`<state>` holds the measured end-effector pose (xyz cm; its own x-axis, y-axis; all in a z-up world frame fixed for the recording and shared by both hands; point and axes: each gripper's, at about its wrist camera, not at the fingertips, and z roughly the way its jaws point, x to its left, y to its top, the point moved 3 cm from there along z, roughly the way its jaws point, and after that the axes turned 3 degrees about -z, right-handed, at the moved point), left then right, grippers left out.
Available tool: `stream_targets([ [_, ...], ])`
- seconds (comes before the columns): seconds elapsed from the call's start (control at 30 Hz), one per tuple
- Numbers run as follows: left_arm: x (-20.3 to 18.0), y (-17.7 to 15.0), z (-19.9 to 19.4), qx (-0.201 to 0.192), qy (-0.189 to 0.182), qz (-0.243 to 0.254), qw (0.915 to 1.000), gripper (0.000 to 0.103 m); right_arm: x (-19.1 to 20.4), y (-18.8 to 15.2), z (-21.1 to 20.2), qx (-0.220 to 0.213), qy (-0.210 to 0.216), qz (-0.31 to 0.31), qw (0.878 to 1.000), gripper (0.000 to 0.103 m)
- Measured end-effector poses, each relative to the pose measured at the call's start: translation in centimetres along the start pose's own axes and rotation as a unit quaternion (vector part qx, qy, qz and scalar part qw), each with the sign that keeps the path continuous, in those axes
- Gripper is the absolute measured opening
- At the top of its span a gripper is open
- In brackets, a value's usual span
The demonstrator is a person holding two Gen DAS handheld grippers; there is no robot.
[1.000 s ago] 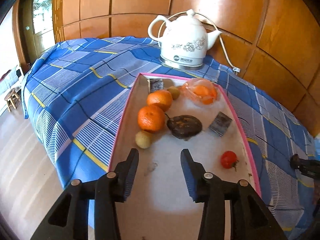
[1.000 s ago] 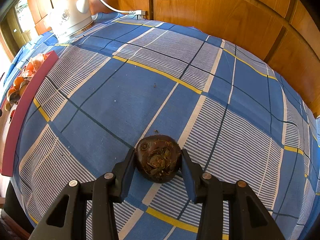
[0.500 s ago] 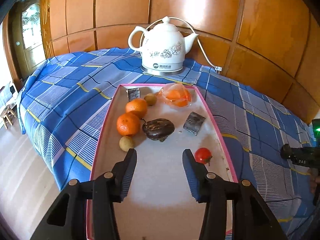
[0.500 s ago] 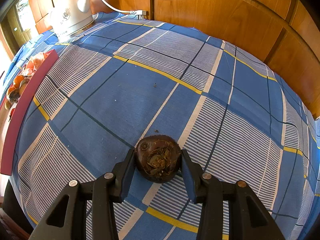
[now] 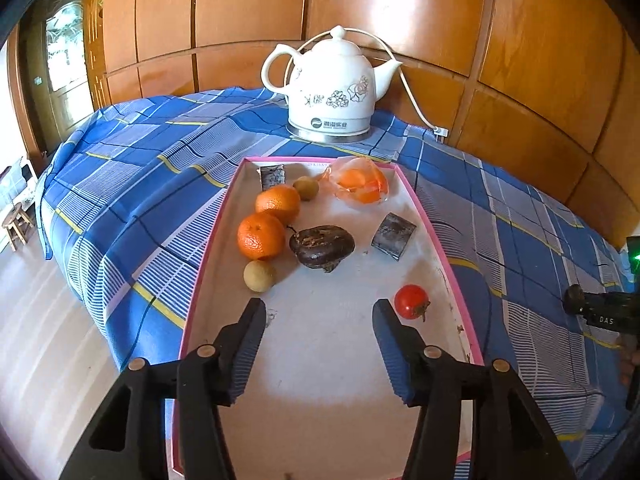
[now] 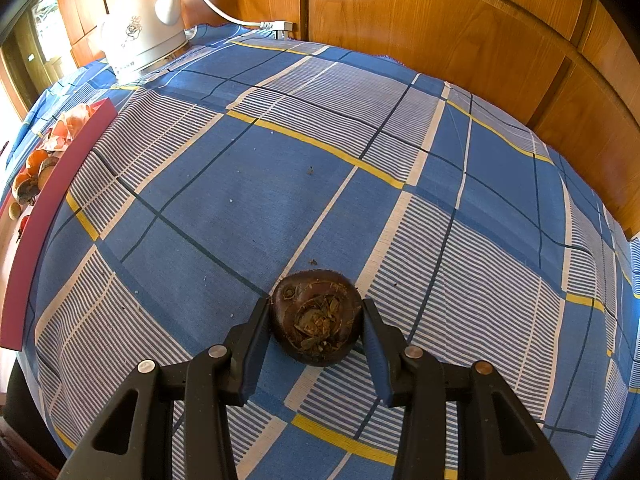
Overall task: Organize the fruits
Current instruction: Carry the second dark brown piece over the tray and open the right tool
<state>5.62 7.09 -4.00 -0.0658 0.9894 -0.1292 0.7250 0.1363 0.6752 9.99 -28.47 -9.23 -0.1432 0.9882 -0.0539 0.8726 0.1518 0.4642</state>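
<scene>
In the left wrist view a pink-rimmed tray (image 5: 436, 236) holds two oranges (image 5: 260, 236), two small tan fruits (image 5: 259, 275), a dark brown fruit (image 5: 322, 245), a red tomato (image 5: 411, 301), a bag of orange pieces (image 5: 360, 185) and two dark blocks (image 5: 393, 230). My left gripper (image 5: 319, 316) is open and empty above the tray's near end. In the right wrist view my right gripper (image 6: 316, 322) is shut on a dark brown round fruit (image 6: 316, 316) that rests on the blue checked cloth (image 6: 320, 140).
A white electric kettle (image 5: 334, 88) with its cord stands behind the tray, against the wood-panelled wall. The tray's side (image 6: 44, 220) lies far left in the right wrist view. The table edge and floor (image 5: 44, 320) lie to the left.
My left gripper has drawn back and risen, so the tray sits farther away and more centred. My right gripper stays closed on the brown fruit, barely moved.
</scene>
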Motion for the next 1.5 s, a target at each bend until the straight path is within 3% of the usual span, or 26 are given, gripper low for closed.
stream_targets([
  [0.33,0.9,0.2,-0.5,-0.009,0.008,-0.004,0.9999,0.060,0.7,0.4,-0.4,0.010,0.006,-0.005,1.000,0.044],
  [0.47,1.7,0.2,-0.5,-0.011,0.013,-0.011,0.9998,0.060,2.6,1.3,-2.2,-0.007,0.025,-0.022,0.999,0.044],
  [0.67,3.5,0.8,-1.1,-0.026,0.029,-0.026,0.9989,0.060,10.4,3.6,-5.6,-0.054,0.105,-0.092,0.989,0.044],
  [0.87,5.6,0.9,-1.4,-0.031,0.045,-0.043,0.9976,0.060,21.0,5.0,-7.2,-0.085,0.194,-0.170,0.962,0.044],
  [1.0,6.5,1.0,-1.5,-0.034,0.050,-0.057,0.9965,0.060,25.6,6.1,-6.0,-0.084,0.213,-0.184,0.956,0.044],
  [1.23,7.6,1.1,-1.2,-0.030,0.052,-0.075,0.9954,0.061,30.3,8.2,-1.7,-0.057,0.197,-0.202,0.958,0.045],
  [1.5,7.7,0.9,-0.9,-0.026,0.052,-0.078,0.9952,0.061,30.3,8.3,0.2,-0.042,0.195,-0.189,0.961,0.046],
])
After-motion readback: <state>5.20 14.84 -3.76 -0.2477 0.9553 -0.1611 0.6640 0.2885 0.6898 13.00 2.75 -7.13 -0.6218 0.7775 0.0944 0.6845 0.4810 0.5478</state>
